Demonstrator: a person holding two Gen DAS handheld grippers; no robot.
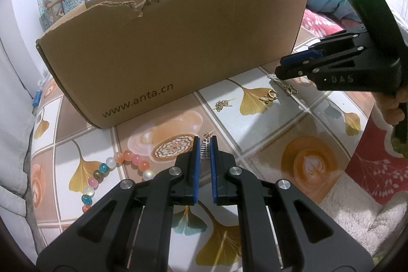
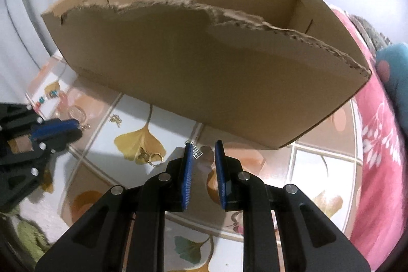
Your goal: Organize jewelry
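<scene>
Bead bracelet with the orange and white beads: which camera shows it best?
The left wrist view: the bead bracelet lies sharp and close on the patterned table, individual beads countable beside the left gripper. The right wrist view shows only a small blurred cluster at far left.

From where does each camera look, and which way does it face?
Left wrist: on the left hand-held gripper holding a small silver charm, facing down-forward at the brown cardboard box; shows the right hand-held gripper and a hand.
Right wrist: on the right hand-held gripper, facing the box's torn wall; shows the left hand-held gripper.
Shared: box, leaf-patterned tablecloth, both grippers.
</scene>
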